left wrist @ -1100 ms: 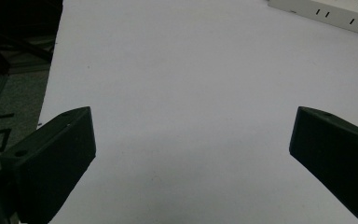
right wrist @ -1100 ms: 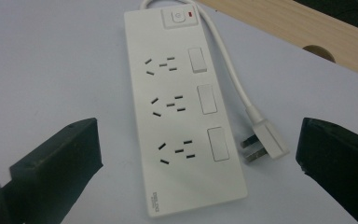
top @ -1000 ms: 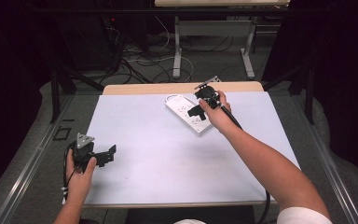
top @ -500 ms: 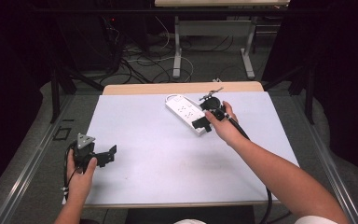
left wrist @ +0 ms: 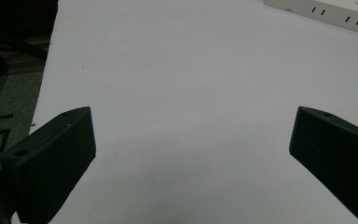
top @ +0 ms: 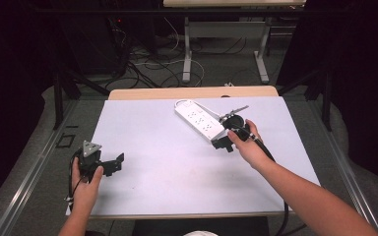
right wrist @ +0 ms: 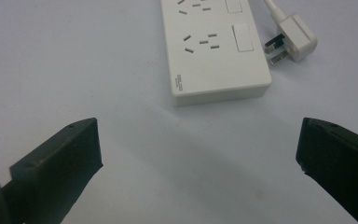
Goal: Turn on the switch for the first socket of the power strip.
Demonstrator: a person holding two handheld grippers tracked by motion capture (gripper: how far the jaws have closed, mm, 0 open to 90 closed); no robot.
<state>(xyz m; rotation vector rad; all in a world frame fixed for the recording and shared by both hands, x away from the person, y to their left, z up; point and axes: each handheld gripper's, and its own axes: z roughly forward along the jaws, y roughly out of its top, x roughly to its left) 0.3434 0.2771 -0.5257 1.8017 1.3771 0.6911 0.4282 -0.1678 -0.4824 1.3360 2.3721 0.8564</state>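
Note:
A white power strip [top: 199, 120] lies at an angle on the far middle of the white table sheet [top: 177, 167]. My right gripper [top: 222, 143] hovers just off its near end, open and holding nothing. In the right gripper view the strip's end [right wrist: 214, 51] and its white plug [right wrist: 291, 39] lie ahead of the wide-apart jaws of the right gripper [right wrist: 198, 172]. My left gripper [top: 114, 163] rests near the table's front left edge, open and empty. The left gripper view has the left gripper [left wrist: 191, 158] over bare sheet, with the strip [left wrist: 326, 14] far off at top right.
A wooden strip of tabletop [top: 192, 92] borders the sheet at the back. Beyond it are table legs [top: 187, 49] and cables on the floor. A metal rail [top: 24, 182] runs along the left side.
My right gripper has drawn back from over the power strip toward the person, and now sits off the strip's near end. The left gripper has stayed put.

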